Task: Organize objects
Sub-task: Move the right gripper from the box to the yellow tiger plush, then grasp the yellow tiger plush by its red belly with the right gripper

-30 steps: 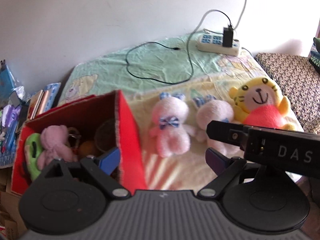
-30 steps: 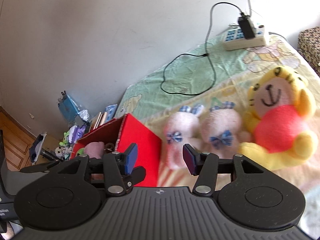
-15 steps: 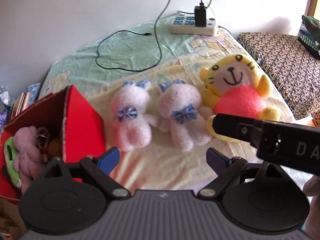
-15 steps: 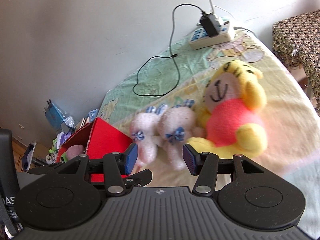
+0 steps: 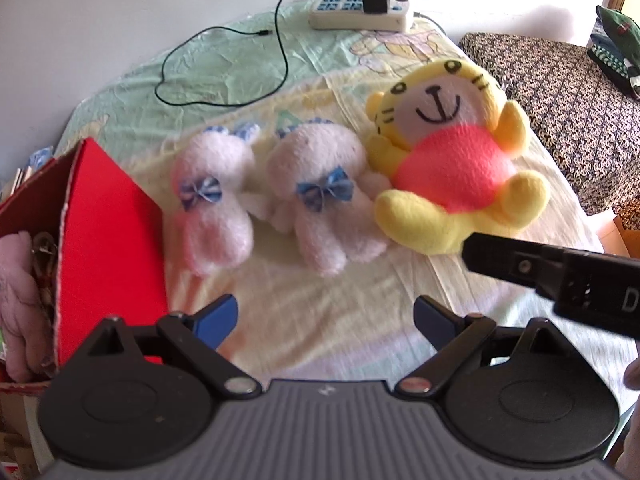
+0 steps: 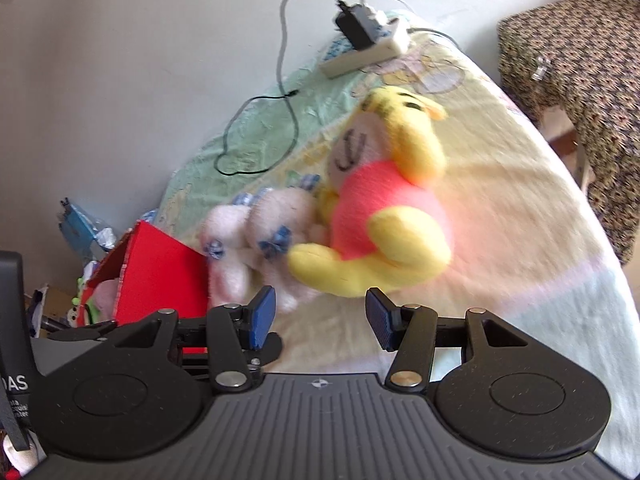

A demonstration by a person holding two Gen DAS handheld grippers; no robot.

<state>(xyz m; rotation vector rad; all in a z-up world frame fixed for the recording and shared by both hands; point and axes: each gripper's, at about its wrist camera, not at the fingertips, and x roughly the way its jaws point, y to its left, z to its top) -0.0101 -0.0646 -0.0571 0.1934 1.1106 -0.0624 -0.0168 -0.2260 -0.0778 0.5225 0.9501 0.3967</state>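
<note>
Nearest to me, the left gripper (image 5: 324, 316) stood with its jaws spread wide and nothing between them; the right gripper (image 6: 320, 316) was likewise released and empty, hanging above the bed (image 5: 328, 316). Over the last second both had swung away from the red box (image 5: 108, 232), which had filled the left view's near field and now sat off to the left gripper's left, a pink plush (image 5: 16, 280) already lying inside it. I took that to mean a drop-off was finished and the next pick was beginning.

Just ahead of the left gripper lay two pale pink bears with blue bows, the left bear (image 5: 212, 204) beside the box wall and the right bear (image 5: 320, 196) touching it. Beyond and to the right, the yellow tiger plush (image 5: 452, 160) leaned against that second bear; it lay straight ahead of the right gripper (image 6: 380, 208), so I judged it the likely target. Farthest off, a power strip (image 5: 360, 12) and its black cable (image 5: 224, 76) lay near the wall.
</note>
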